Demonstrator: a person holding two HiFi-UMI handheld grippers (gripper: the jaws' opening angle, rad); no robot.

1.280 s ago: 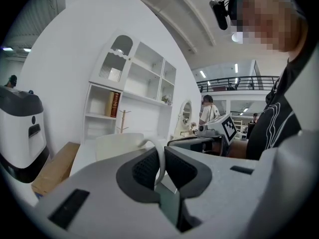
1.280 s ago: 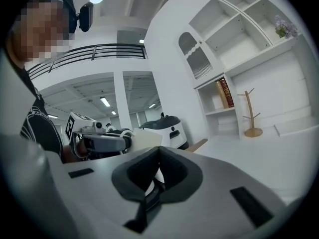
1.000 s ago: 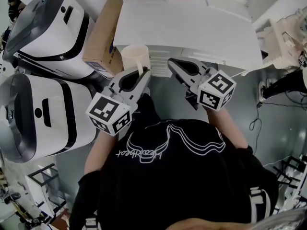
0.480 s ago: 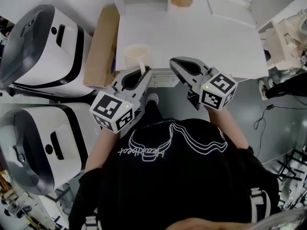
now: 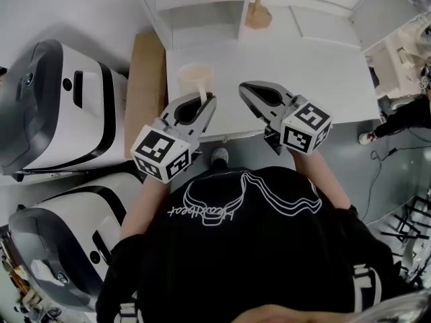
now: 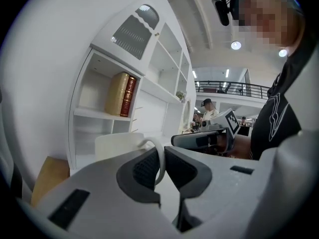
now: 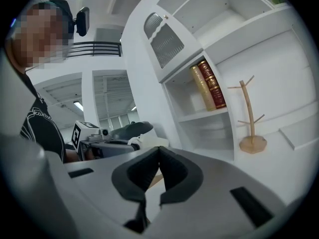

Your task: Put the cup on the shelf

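Now nearer the far shelf (image 5: 196, 7) than a second ago: cup (image 5: 196, 79) pinched by its handle in left tool (image 5: 204, 101), above left part of desk (image 5: 303, 66), not yet shelved. Right tool (image 5: 244, 90) closed, empty.

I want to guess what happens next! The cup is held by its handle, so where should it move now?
Probably carry the cup forward, toward the shelf straight ahead. The left hand-held gripper is shut on the cup's handle, the cup is only at the table's near edge, and the shelf under the books lies farther ahead.
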